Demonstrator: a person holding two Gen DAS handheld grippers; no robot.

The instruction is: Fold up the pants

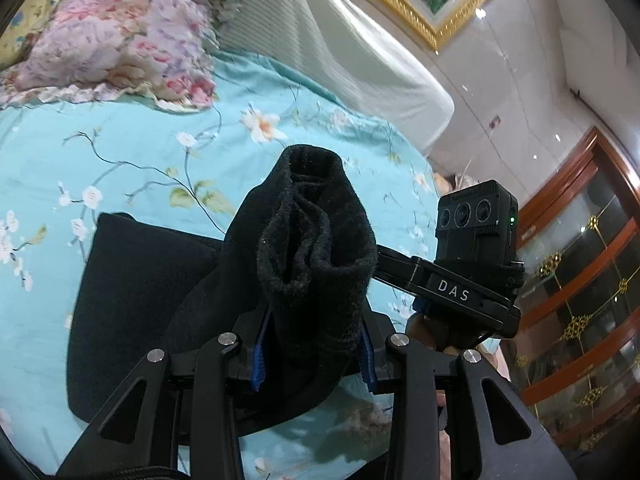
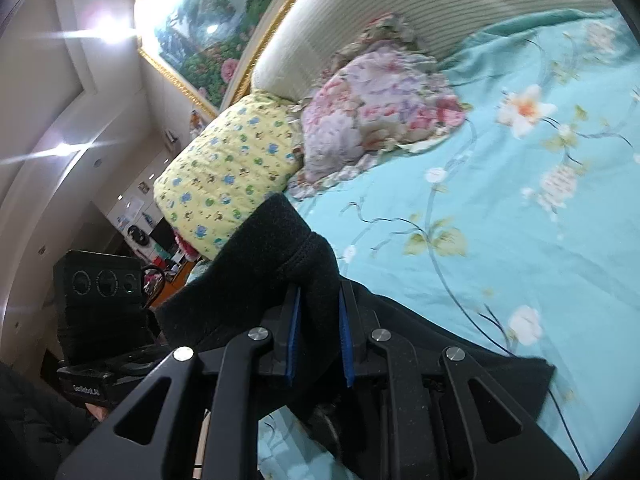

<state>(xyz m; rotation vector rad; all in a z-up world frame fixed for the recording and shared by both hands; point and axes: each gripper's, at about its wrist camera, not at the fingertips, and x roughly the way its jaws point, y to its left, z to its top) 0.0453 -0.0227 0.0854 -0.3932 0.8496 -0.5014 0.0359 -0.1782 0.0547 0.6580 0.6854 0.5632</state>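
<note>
The black fleece pants (image 1: pixel 132 280) lie partly on the turquoise floral bedsheet (image 1: pixel 120 152), one end lifted. My left gripper (image 1: pixel 314 344) is shut on a bunched end of the pants (image 1: pixel 316 240), which stands up between its blue pads. My right gripper (image 2: pixel 318 332) is shut on another bunched part of the pants (image 2: pixel 276 256), held above the bed; the rest trails down to the right (image 2: pixel 480 360). The right gripper's camera body (image 1: pixel 476 224) shows just right of the left one.
A pink floral pillow (image 1: pixel 116 44) and a yellow patterned pillow (image 2: pixel 228 176) lie by the padded headboard (image 1: pixel 340 40). A gold-framed painting (image 2: pixel 208 20) hangs above. A wooden glass-front cabinet (image 1: pixel 580 280) stands beside the bed.
</note>
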